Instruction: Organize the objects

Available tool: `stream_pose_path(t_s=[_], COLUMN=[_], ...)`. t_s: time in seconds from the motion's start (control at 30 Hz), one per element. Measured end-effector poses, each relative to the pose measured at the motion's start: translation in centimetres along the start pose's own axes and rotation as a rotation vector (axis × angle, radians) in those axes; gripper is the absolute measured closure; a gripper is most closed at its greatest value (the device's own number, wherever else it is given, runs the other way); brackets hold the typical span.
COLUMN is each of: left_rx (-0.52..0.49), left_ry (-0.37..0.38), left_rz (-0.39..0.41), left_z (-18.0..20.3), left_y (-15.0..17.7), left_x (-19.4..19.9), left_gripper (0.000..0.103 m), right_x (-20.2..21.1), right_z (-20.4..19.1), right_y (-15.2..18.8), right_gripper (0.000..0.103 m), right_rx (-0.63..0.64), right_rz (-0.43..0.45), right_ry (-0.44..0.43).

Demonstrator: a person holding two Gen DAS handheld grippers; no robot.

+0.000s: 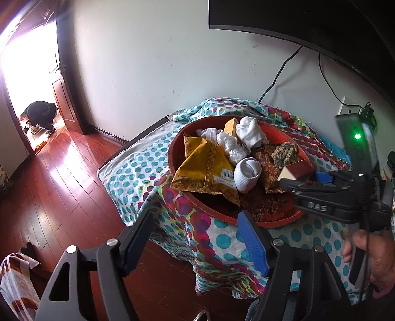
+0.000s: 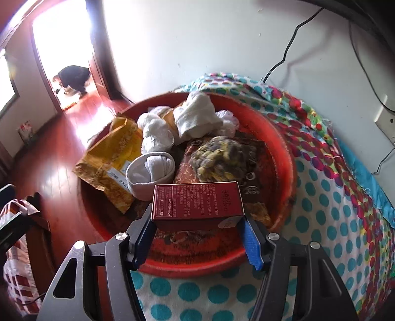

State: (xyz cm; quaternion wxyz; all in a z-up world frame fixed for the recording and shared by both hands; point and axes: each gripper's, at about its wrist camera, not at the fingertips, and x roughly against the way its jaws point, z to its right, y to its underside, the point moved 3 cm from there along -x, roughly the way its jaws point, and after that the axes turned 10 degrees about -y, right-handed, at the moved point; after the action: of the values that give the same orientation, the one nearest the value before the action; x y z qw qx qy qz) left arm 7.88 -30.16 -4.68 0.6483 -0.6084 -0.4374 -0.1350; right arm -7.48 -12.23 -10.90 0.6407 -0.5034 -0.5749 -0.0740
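A red basin stands on a table under a dotted cloth. It holds white rolled socks, a yellow packet, a yellow-grey woolly ball and a dark patterned packet. My right gripper is shut on a dark red box just above the basin's near side. In the left wrist view the same box sits between the right gripper's fingers at the basin's right edge. My left gripper is open and empty, off the table's near left corner.
A wooden floor lies left of the table, with a checked bag at the near left. A dark screen hangs on the wall behind, with cables and a socket. A doorway opens far left.
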Motion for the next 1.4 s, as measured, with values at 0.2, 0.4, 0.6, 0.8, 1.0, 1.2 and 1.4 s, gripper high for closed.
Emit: stream_pose_path(t_s=[0.2,0.4,0.6,0.8,1.0,1.2,1.4], left_rx=[-0.001,-0.033,-0.027,-0.002,-0.008,-0.031,-0.028], left_ry=[0.009,0.009,0.020,0.022,0.026,0.013,0.031], left_rz=[-0.014,-0.032,-0.060,-0.074,-0.094,-0.089,-0.103], left_z=[0.3,1.6,2.4,2.8,3.8,4.9,5.5], left_y=[-0.8,-1.0,-1.5,-2.0,-2.3,-2.5,-2.9], left_x=[-0.4,-1.1,-1.9,-2.3,-2.8,-2.7,-3.0], left_gripper=[0.029,0.027,0.026,0.024,0.024,0.024,0.024], right_x=[-1.7,-0.6,3.0,6.4,8.1,8.9,9.4], right_z=[0.6,0.5,-0.3,-0.4,-0.3,-0.4,-0.9], right_y=[-0.1,-0.2,0.5,2.1,3.2,4.2,4.5], right_gripper=[0.041,0.013,0.001,0.000,0.000,0.000,0.000], right_rx=[-0.060,-0.051,-0.040,-0.062,-0.044,-0.052,-0.056], right_rz=[-0.041,-0.038,-0.041,-0.056,-0.064,-0.080,-0.090], right_ry=[0.017,0.055,0.078,0.146,0.168,0.142,0.113])
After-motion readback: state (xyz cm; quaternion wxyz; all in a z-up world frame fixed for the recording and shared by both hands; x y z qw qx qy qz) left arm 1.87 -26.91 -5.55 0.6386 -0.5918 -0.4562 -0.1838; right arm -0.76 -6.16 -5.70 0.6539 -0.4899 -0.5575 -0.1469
